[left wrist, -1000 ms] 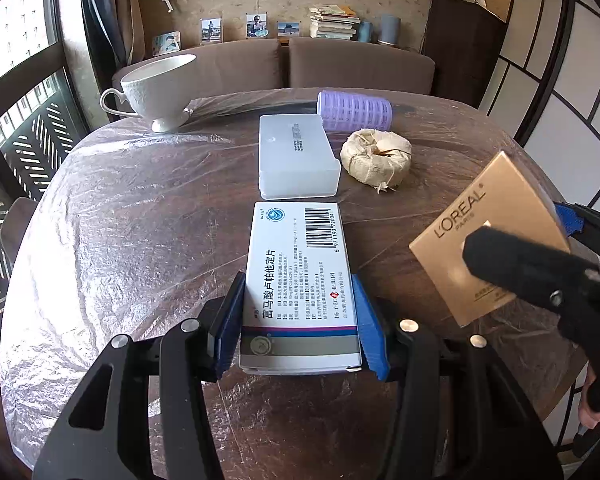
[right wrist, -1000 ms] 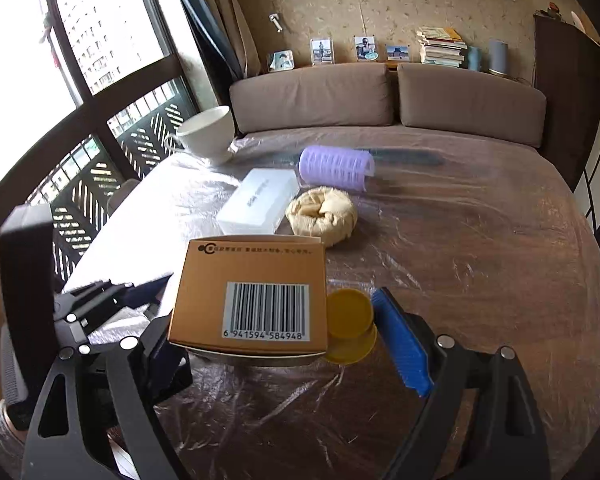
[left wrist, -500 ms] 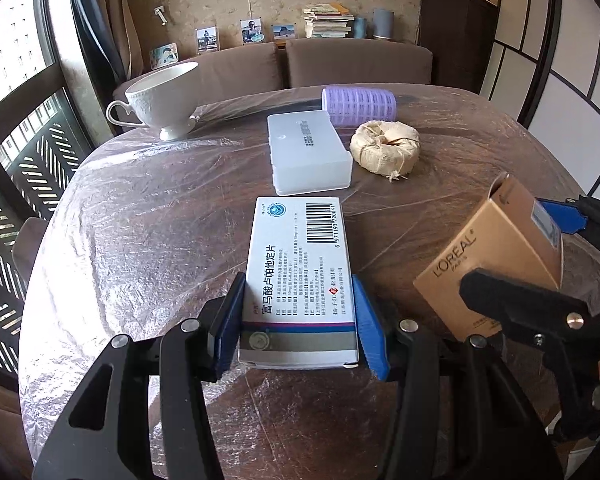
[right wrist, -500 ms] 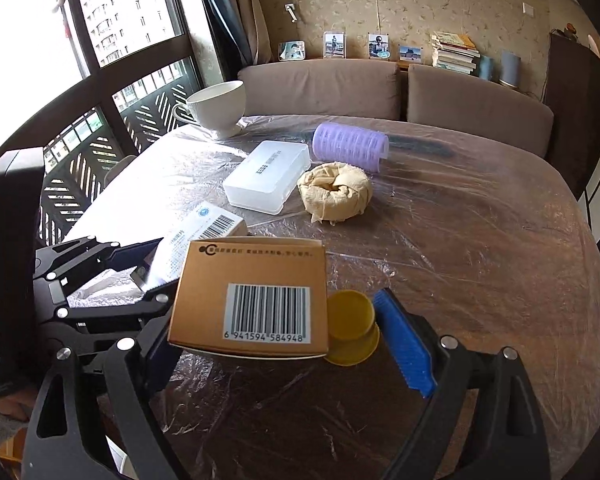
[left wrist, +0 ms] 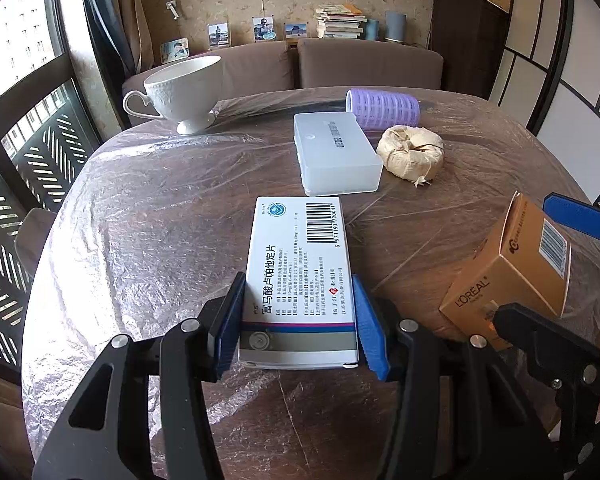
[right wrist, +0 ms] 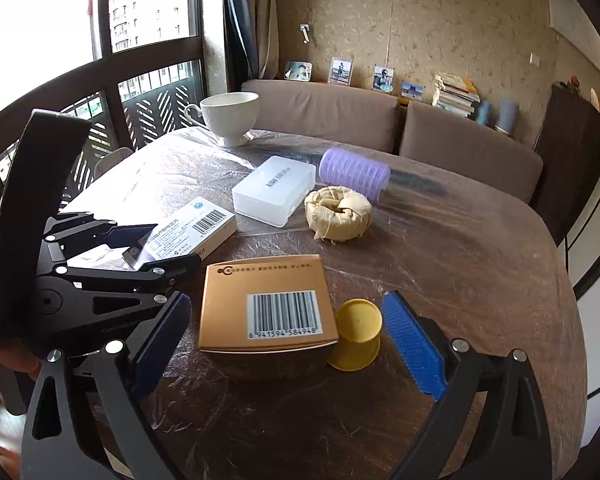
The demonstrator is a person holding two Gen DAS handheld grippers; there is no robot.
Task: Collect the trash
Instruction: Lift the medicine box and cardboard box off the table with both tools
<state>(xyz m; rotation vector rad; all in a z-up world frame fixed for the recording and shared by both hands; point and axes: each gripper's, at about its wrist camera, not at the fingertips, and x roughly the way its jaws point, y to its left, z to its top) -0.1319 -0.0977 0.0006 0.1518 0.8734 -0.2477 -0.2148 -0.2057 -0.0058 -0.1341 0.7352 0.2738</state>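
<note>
Left jaws: left gripper (left wrist: 298,320) is clamping the white medicine box (left wrist: 300,276) by its long sides, blue pads pressing on both edges.
Right jaws: right gripper (right wrist: 288,344) is opening; the gold carton (right wrist: 266,304) is sitting between the pads with a gap showing on each side, so nothing is being squeezed.
Beside the carton: a yellow cap (right wrist: 356,334) is lying just to its right, inside the jaw span.
Table: the plastic-covered table (left wrist: 160,220) is carrying both boxes near its front edge.
Farther back: a clear plastic case (left wrist: 336,158), a wrapped paper bundle (left wrist: 412,156), a purple roller (left wrist: 382,106) and a white cup (left wrist: 182,92) are standing untouched.
Step in hand: judged as releasing the carton while the medicine box is being held.
Next move: likely calling for backing the right gripper clear without nudging the cap; no bin is showing.
</note>
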